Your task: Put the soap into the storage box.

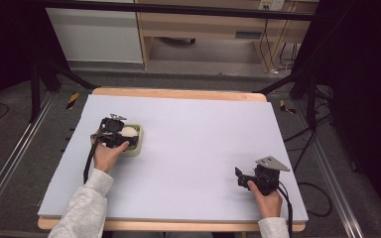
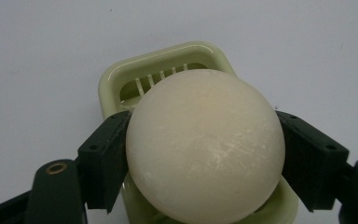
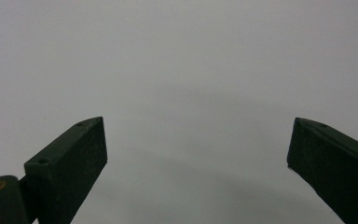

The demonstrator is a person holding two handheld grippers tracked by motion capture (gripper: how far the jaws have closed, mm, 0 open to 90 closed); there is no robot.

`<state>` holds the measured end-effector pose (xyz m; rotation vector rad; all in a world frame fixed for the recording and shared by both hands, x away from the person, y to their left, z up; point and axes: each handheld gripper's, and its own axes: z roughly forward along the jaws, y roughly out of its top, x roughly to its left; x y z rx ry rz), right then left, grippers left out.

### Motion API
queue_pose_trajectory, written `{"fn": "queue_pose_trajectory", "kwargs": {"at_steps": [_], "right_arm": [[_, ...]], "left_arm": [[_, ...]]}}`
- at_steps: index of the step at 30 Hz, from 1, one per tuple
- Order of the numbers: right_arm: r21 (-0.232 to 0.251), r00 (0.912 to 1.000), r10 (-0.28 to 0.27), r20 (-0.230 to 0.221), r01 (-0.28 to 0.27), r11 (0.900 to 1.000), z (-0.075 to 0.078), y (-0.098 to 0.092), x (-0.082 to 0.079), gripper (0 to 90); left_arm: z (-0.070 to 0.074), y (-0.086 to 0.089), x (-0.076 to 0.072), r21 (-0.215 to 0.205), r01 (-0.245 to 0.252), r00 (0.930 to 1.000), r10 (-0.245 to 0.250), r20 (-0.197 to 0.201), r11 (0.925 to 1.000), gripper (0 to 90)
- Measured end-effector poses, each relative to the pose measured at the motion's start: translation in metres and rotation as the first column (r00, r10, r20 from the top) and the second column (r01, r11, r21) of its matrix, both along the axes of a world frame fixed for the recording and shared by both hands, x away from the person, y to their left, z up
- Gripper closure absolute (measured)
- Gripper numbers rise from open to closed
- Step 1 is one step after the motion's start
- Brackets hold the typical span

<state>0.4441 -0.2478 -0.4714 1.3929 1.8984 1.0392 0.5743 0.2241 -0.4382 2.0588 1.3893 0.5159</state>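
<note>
The left gripper [image 2: 204,154] holds a round, cream-white egg [image 2: 205,144]. Its two black jaws sit about halfway open, one on each side of the egg, and both press right against it. The egg looks smooth, with a few faint scratches.

Just under and behind the egg is a pale green egg slicer [image 2: 168,70]. Thin bars run across the slicer's inside, just past the far side of the egg. The egg hangs right above the slicer, and I cannot tell if it touches it. In the high view, the left gripper [image 1: 121,136] and the egg [image 1: 129,132] are over the egg slicer [image 1: 138,148], with the person's left hand [image 1: 106,156] right behind the gripper.

The right gripper [image 3: 198,154] has its jaws wide open with nothing between them. In front of it is bare light purple worktop [image 3: 191,70]. In the high view the right gripper [image 1: 239,177] rests low on the worktop [image 1: 203,134], well apart from the egg, in the person's right hand [image 1: 268,198].
</note>
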Motion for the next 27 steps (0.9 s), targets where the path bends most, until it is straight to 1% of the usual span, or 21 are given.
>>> {"fn": "queue_pose_trajectory", "kwargs": {"at_steps": [2,4,6,7,9,10,11,12,14,16,17,18,20,21,22,23,24,27], "right_arm": [[-0.001,1.0000,0.000,0.004,0.000,1.000,0.0004,-0.0001,-0.0002,5.2],[0.011,1.0000,-0.006,0.005,0.006,1.000,0.0015,-0.0001,-0.0008,5.1],[0.017,1.0000,-0.003,-0.001,0.003,1.000,0.0000,0.0004,0.0012,5.3],[0.007,1.0000,0.007,-0.007,-0.007,1.000,0.0000,0.0009,0.0017,5.4],[0.014,1.0000,0.007,0.000,-0.007,1.000,0.0013,0.0015,-0.0002,5.4],[0.014,1.0000,0.006,0.006,-0.006,1.000,0.0020,0.0010,-0.0014,5.4],[0.012,0.9999,0.001,0.013,-0.001,1.000,0.0017,0.0000,-0.0019,5.1],[0.018,1.0000,-0.002,0.007,0.002,1.000,0.0014,-0.0006,-0.0012,5.1],[0.010,1.0000,0.001,-0.001,-0.001,1.000,0.0003,-0.0002,-0.0002,5.1],[0.012,1.0000,0.008,-0.003,-0.008,1.000,0.0002,0.0010,-0.0011,5.2],[0.004,1.0000,0.008,0.001,-0.008,1.000,0.0000,0.0012,-0.0005,5.2],[0.009,1.0000,0.006,-0.007,-0.006,1.000,0.0005,0.0018,-0.0002,5.1],[0.006,1.0000,0.007,-0.001,-0.007,1.000,0.0000,0.0013,-0.0001,5.1],[0.003,1.0000,0.008,0.000,-0.008,1.000,-0.0001,0.0012,-0.0005,5.1],[0.013,1.0000,0.006,-0.006,-0.005,1.000,0.0005,0.0016,-0.0011,5.1],[0.004,1.0000,0.006,0.001,-0.006,1.000,0.0000,0.0013,-0.0005,5.2],[0.003,1.0000,0.007,0.000,-0.007,1.000,0.0000,0.0013,-0.0004,5.1],[0.009,1.0000,0.007,-0.004,-0.007,1.000,0.0007,0.0012,-0.0013,5.1]], "left_arm": [[-0.0003,0.0001,0.0001,-0.002,-0.002,1.0000,0.002,0.000,1.0000,23.8],[-0.0007,-0.0004,0.0014,-0.003,-0.001,1.0000,0.001,-0.003,1.0000,23.8],[-0.0005,-0.0027,0.0030,0.010,0.007,0.9999,-0.006,-0.013,0.9999,23.8],[0.0005,-0.0038,0.0031,0.017,0.011,0.9999,-0.011,-0.012,0.9998,23.8],[0.0015,-0.0045,0.0004,0.018,0.012,0.9999,-0.012,0.009,0.9998,23.7],[0.0010,-0.0047,0.0001,0.016,0.018,0.9998,-0.018,0.003,0.9997,23.8],[0.0003,-0.0047,0.0008,0.020,0.014,0.9999,-0.014,0.002,0.9997,23.7],[-0.0001,-0.0046,0.0012,0.024,0.010,0.9999,-0.010,0.004,0.9997,23.7],[-0.0025,-0.0045,0.0018,0.015,0.001,1.0000,-0.001,0.000,0.9999,23.7],[-0.0052,-0.0041,0.0032,0.026,0.001,1.0000,-0.001,-0.009,0.9997,23.7],[-0.0054,-0.0031,0.0042,0.023,0.002,1.0000,-0.002,-0.005,0.9997,23.7],[-0.0053,-0.0028,0.0040,0.019,0.001,1.0000,-0.001,-0.005,0.9998,23.7],[-0.0060,-0.0037,0.0025,0.027,0.005,1.0000,-0.005,0.003,0.9996,23.7],[-0.0057,-0.0038,0.0020,0.030,0.005,1.0000,-0.005,0.000,0.9995,23.6],[-0.0054,-0.0038,0.0019,0.033,0.007,1.0000,-0.006,-0.002,0.9994,23.6],[-0.0053,-0.0038,0.0016,0.036,0.005,1.0000,-0.005,-0.001,0.9994,23.5],[-0.0047,-0.0036,0.0007,0.035,0.005,1.0000,-0.005,0.007,0.9994,23.2],[-0.0008,-0.0025,-0.0026,0.021,0.009,0.9998,-0.010,0.020,0.9997,21.4]]}}
